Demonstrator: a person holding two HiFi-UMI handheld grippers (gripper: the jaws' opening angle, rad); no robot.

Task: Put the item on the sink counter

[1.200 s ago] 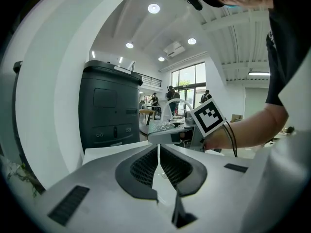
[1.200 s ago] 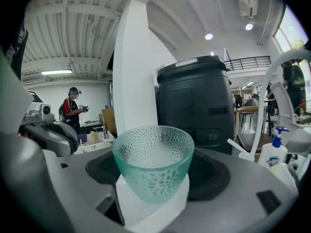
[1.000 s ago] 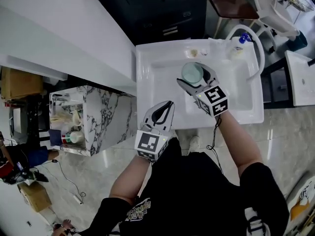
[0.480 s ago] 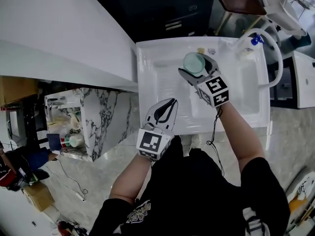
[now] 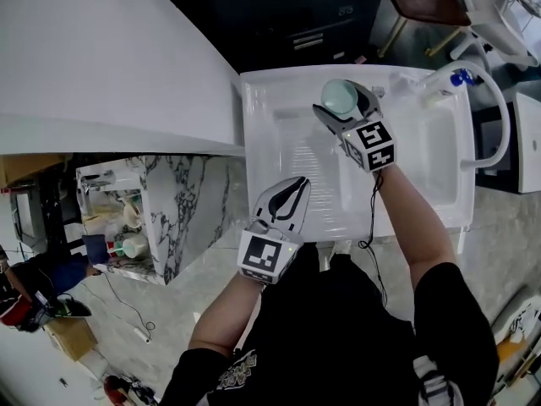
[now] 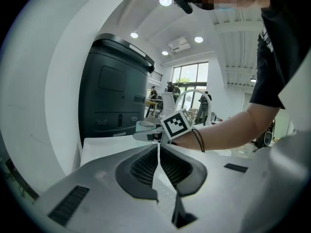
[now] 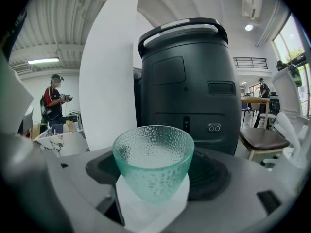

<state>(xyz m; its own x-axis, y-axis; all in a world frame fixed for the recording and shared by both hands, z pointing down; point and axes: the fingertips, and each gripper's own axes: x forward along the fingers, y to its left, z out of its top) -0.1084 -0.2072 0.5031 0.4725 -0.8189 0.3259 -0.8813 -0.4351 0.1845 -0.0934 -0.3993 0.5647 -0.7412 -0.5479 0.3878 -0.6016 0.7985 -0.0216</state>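
The cup (image 7: pixel 153 160), held upright by the fingers of the right gripper (image 5: pixel 345 105), should be lowered level onto the counter (image 5: pixel 283 78) rim. The fingers of the left gripper (image 5: pixel 292 189) are pressed together, empty.

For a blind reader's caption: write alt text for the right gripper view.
The right gripper clamps an upright, dimpled pale green glass cup between its jaws. Behind it stands a large dark grey lidded machine beside a white wall.

Pale green dimpled glass cup (image 7: pixel 153 161), upright, mouth upward.
It is gripped low on its body between the right tool's (image 5: pixel 341 104) jaws, above the white sink's (image 5: pixel 279 76) far rim.
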